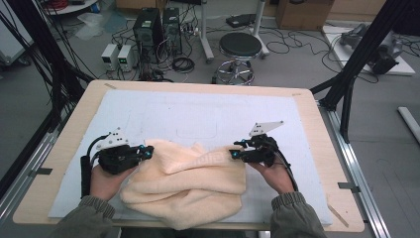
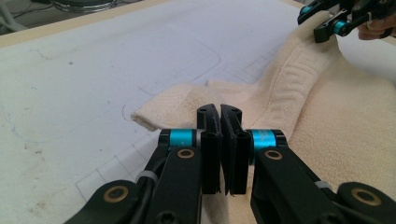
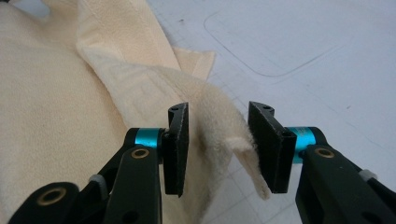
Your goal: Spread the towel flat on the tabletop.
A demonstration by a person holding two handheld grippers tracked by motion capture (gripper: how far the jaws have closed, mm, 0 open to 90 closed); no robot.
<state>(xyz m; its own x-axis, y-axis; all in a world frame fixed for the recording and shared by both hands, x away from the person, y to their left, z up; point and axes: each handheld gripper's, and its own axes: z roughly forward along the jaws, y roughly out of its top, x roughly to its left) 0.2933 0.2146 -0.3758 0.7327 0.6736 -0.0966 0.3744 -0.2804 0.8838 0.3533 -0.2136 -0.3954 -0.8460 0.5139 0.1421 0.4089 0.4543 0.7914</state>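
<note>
Cream towel, left tool clamped, right tool spread astride its edge

Grey floor beyond a light wooden table topped with a white mat marked with faint lines. Just past the far edge, a black round stool on a chrome base, beside a white stand leg. To its left, two dark computer towers and two small white power supplies amid tangled black cables. Cardboard boxes along the back. Black frame struts at right, bundled black cables at left. Even, soft lighting.
</note>
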